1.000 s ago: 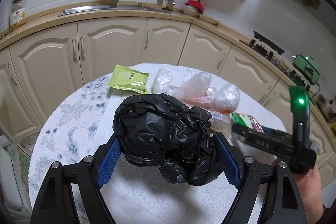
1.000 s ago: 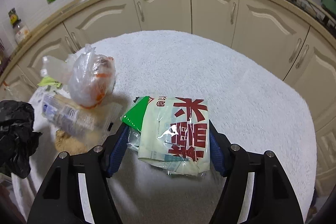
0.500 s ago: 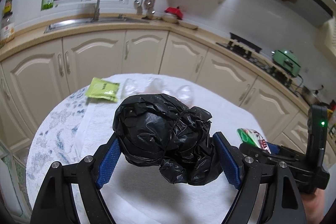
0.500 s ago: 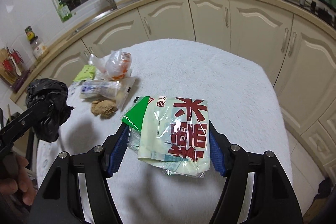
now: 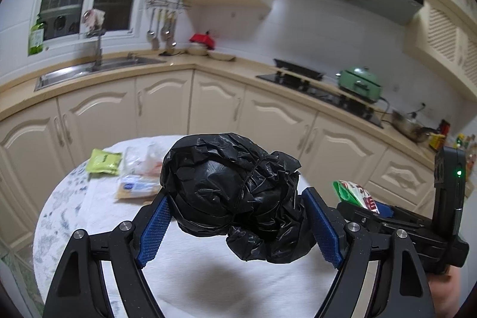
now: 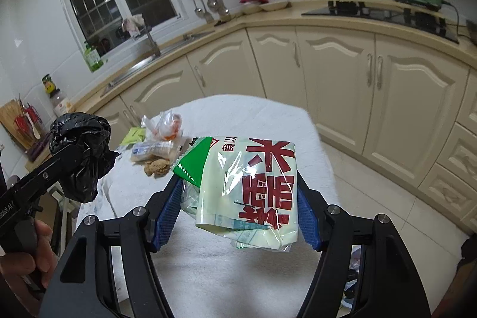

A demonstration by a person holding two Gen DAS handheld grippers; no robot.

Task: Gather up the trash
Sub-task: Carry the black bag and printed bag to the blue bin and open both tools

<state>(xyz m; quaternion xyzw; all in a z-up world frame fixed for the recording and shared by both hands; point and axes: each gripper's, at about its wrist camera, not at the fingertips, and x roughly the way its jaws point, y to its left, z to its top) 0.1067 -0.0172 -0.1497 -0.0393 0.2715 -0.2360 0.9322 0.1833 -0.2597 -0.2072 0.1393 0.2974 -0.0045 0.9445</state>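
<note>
My left gripper is shut on a crumpled black plastic bag, held in the air above the white-covered round table. My right gripper is shut on a pale green food packet with red characters, also lifted off the table. The right wrist view shows the black bag at the left in the other gripper. The packet peeks out at the right of the left wrist view. More trash lies at the table's far side: a yellow-green pouch, a clear plastic bag, a wrapped bottle and a brown wad.
Cream kitchen cabinets curve round behind the table, with a sink, a hob and a green cooker on the counter. Tiled floor lies to the table's right. A hand holds the left gripper's handle.
Both grippers have risen and drawn back from the table with their loads. The table and its remaining trash look smaller and farther, and more of the kitchen wall shows.
</note>
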